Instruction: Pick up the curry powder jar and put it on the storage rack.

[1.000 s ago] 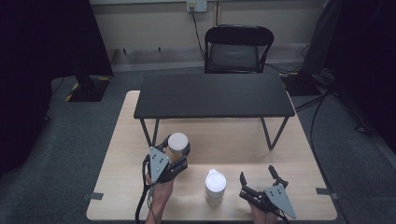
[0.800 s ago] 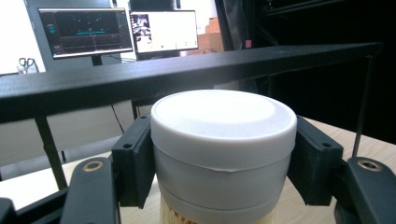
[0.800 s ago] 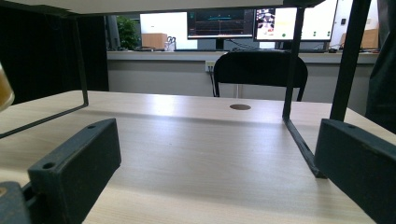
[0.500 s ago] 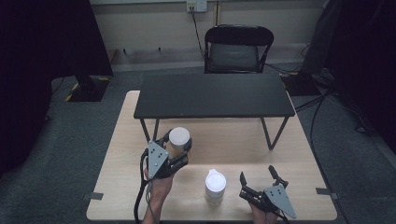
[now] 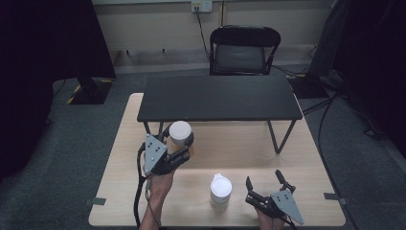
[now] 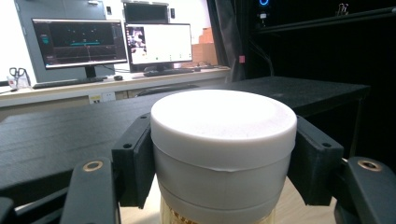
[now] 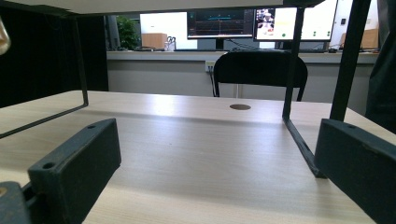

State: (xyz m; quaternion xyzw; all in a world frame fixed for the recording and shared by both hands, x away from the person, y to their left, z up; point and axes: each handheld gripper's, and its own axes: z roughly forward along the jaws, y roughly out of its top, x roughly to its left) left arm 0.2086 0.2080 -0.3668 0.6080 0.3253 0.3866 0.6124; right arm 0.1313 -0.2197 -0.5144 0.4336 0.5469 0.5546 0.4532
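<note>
As left tool clamps — smooth round lid

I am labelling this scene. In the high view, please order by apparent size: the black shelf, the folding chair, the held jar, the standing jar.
1. black shelf
2. folding chair
3. held jar and standing jar: they look alike, so unranked; the left gripper covers part of the held one.
</note>
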